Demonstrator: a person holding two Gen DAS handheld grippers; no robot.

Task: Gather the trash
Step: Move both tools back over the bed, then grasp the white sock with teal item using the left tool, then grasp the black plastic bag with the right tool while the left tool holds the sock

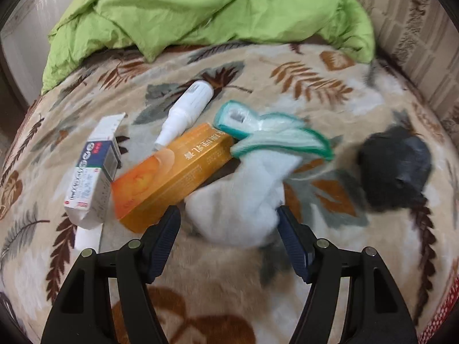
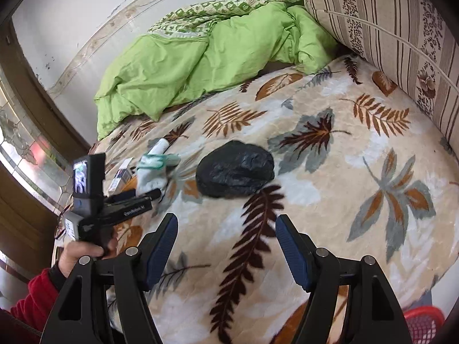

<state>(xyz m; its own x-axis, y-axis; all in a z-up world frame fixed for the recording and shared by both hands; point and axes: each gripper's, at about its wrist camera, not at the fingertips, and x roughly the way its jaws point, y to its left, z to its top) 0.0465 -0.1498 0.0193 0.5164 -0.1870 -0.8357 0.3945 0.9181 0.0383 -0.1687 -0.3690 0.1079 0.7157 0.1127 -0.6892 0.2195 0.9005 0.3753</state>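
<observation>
On the leaf-patterned blanket [image 1: 330, 66] lie an orange box [image 1: 172, 175], a white and blue carton [image 1: 93, 172], a white spray bottle [image 1: 186, 109], a white sock with green trim [image 1: 252, 177] and a crumpled black plastic bag [image 1: 394, 169]. My left gripper [image 1: 228, 215] is open, its jaws on either side of the sock's near end. My right gripper [image 2: 226, 223] is open and empty, a little short of the black bag [image 2: 235, 172]. The left gripper [image 2: 137, 195] and sock [image 2: 150, 175] also show in the right wrist view.
A green quilt [image 1: 200, 11] is bunched at the far side of the bed. A striped cushion [image 2: 396, 37] stands at the right. A red basket [image 2: 424, 325] sits below the bed's near right edge. A wall and door frame are at the left.
</observation>
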